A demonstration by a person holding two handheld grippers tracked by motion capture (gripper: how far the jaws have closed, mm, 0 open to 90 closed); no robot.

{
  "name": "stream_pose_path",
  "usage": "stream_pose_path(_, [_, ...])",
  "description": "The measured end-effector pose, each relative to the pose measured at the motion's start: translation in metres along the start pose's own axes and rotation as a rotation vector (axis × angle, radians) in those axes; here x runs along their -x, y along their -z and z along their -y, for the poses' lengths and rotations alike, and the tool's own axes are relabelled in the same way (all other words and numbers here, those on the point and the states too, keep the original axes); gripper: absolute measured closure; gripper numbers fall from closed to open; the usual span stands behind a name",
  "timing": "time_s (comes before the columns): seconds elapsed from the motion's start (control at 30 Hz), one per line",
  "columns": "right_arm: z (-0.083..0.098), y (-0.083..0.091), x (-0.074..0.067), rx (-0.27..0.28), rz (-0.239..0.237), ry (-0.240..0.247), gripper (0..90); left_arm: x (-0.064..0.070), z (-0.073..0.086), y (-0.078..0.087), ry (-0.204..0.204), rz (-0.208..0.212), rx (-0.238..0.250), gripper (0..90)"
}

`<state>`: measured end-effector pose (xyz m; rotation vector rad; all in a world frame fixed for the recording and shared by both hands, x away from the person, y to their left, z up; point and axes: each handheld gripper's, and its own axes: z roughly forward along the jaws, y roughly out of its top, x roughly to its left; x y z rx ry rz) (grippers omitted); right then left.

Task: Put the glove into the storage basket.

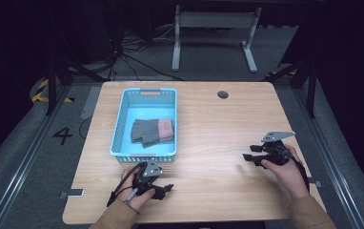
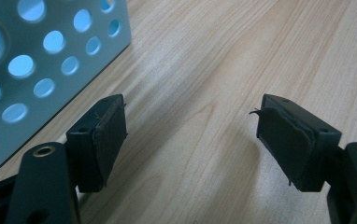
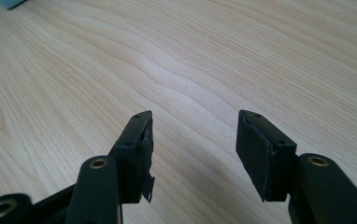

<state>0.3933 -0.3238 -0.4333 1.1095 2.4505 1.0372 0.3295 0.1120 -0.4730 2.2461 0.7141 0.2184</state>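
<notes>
A light blue perforated basket [image 1: 118, 126] stands on the wooden table, left of centre, with a folded grey glove with a pink cuff [image 1: 152, 131] inside. My left gripper [image 1: 166, 189] rests low on the table just in front of the basket, held in a hand, jaws open and empty. In the left gripper view the left gripper [image 2: 190, 135] spans bare wood, with the basket wall [image 2: 36, 70] close on its left. My right gripper [image 1: 248, 156] lies near the table's right side, pointing left. In the right gripper view the right gripper [image 3: 193, 140] stands open over bare wood.
The table [image 1: 208, 124] has a round cable hole [image 1: 223, 94] near its far edge. Beyond it stands a white desk frame [image 1: 213, 33] on a grey floor with cables. A yellow-black marking [image 1: 42, 93] and a painted 4 [image 1: 63, 135] lie left of the table.
</notes>
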Motion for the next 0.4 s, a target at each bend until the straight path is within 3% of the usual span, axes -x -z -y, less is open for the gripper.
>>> stream_pose_path(0.17, [-0.0005, 0.0011, 0.0001, 0.009, -0.001, -0.003, 47.0, -0.0007, -0.0001, 0.0008, 0.001, 0.000, 0.003, 25.1])
stream_pose_path(0.4, [-0.0016, 0.0013, 0.0004, 0.016, -0.002, -0.004, 47.0, -0.0016, -0.0005, 0.0051, 0.035, 0.007, -0.007, 25.2])
